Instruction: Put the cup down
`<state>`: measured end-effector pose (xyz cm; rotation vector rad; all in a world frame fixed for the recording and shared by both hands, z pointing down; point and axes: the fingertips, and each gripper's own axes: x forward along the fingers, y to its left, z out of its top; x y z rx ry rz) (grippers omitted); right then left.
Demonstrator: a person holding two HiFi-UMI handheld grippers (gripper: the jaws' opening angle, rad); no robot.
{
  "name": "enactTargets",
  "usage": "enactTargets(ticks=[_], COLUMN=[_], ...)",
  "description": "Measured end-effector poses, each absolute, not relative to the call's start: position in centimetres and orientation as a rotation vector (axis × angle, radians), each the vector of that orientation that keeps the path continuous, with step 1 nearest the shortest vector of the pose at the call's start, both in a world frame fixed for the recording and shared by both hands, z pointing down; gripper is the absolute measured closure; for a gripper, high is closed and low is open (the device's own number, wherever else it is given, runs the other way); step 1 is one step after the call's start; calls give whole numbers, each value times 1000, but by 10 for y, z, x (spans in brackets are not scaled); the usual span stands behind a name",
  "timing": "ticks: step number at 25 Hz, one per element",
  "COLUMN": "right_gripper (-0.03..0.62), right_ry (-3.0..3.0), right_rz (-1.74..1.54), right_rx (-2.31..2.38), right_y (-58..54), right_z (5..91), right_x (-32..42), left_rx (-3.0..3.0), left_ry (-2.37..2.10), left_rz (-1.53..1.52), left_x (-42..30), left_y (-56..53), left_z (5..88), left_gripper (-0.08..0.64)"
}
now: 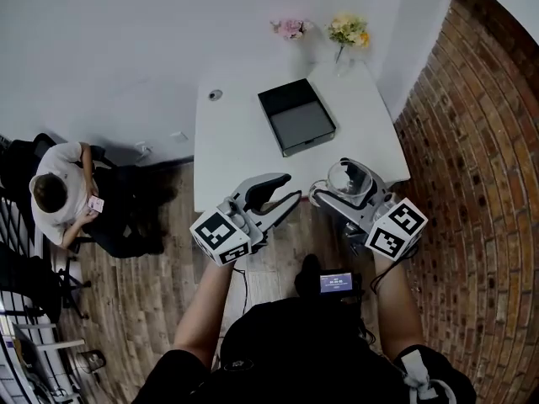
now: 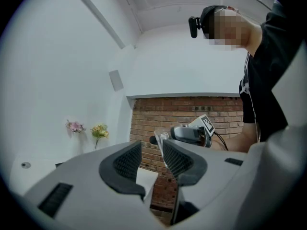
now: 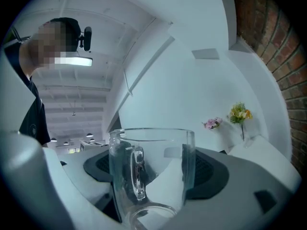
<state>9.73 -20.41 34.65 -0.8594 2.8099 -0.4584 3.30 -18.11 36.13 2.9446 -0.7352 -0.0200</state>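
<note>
A clear glass cup [image 3: 152, 169] with a handle stands upright between the dark pads [image 3: 207, 172] of my right gripper [image 3: 154, 176], which is shut on it. In the head view the cup [image 1: 349, 178] hangs in the right gripper [image 1: 350, 188] above the near right edge of the white table [image 1: 232, 141]. My left gripper [image 1: 286, 189] is raised beside it, over the table's near edge, open with nothing between its fingers. In the left gripper view the jaws [image 2: 151, 155] stand apart and empty, with the held cup [image 2: 161, 137] beyond them.
A black square tray [image 1: 296, 116] lies on the table's far half. Pink flowers [image 1: 290, 29] and yellow flowers [image 1: 348, 29] stand at the back wall. A brick wall [image 1: 480, 167] runs along the right. A person [image 1: 61, 194] sits at the left on the wooden floor.
</note>
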Motion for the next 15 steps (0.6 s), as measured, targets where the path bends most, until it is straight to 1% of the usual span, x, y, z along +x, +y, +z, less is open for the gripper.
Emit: enactTargets(ticks=[11,15], right_gripper=[172,172], right_ry=[2815,2811], right_rz=[-489,-504], right_rx=[-780,-771], right_y=[-267,-280], right_z=[350,354], right_x=[111,114], left_rx=[2917,2910], left_ry=[-761,-763], left_rz=[-20,25], left_x=[53,55], left_y=[-239,-250], left_z=[361,367], left_gripper=[425,425])
